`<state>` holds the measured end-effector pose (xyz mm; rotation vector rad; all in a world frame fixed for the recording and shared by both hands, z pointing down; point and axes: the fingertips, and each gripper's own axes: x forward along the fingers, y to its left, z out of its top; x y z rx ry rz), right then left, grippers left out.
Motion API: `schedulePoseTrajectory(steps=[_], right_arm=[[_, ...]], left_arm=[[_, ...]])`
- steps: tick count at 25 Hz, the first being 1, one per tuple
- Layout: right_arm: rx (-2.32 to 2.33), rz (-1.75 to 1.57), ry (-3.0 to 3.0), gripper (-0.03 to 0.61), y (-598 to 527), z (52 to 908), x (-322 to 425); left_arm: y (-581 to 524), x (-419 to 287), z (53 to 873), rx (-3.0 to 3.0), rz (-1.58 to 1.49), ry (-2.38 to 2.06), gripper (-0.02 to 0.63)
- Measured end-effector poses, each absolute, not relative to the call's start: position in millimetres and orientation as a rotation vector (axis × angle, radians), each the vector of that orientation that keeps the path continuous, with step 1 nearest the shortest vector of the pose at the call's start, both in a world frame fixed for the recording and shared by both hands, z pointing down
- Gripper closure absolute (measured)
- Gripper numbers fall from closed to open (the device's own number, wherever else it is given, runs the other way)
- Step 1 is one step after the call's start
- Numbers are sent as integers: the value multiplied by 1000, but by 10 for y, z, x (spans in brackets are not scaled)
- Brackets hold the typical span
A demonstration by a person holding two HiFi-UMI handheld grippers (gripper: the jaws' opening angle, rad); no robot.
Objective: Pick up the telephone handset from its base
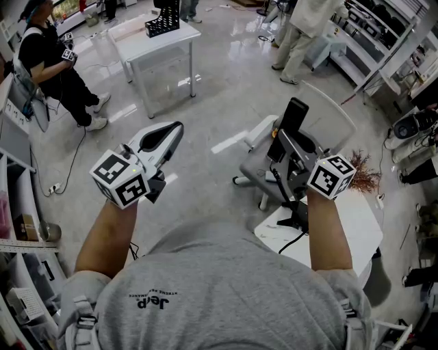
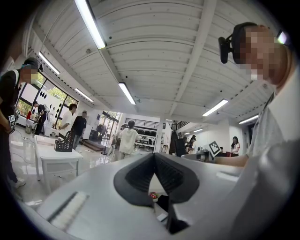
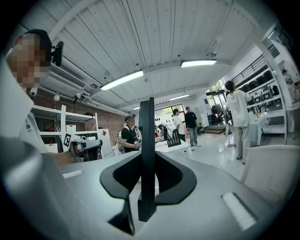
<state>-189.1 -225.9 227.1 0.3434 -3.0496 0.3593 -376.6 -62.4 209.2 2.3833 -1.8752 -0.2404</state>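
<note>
A thin black handset [image 1: 294, 115] stands upright in my right gripper [image 1: 285, 141], held in the air over a chair. In the right gripper view the handset [image 3: 146, 122] shows edge-on, and the right gripper [image 3: 147, 157] is shut on it with both dark pads against its sides. My left gripper [image 1: 176, 130] is held in the air at the left. In its own view the left gripper [image 2: 153, 155] is shut, tips touching, with nothing between them. No telephone base shows in any view.
Below my right gripper stands a white chair [image 1: 330, 115], with a white round table [image 1: 359, 229] beside it. Farther off is a white table [image 1: 147, 42] bearing a black basket [image 1: 163, 19]. A person [image 1: 48, 61] stands at the far left, others at the back. Shelves line the left edge.
</note>
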Motion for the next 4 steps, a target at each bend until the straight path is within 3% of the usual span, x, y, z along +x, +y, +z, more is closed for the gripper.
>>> schedulePoseTrajectory(steps=[4], right_arm=[[336, 355, -3058, 500, -2238, 2263, -1905]], left_arm=[[-595, -3774, 2081, 2385, -242, -1871, 557]])
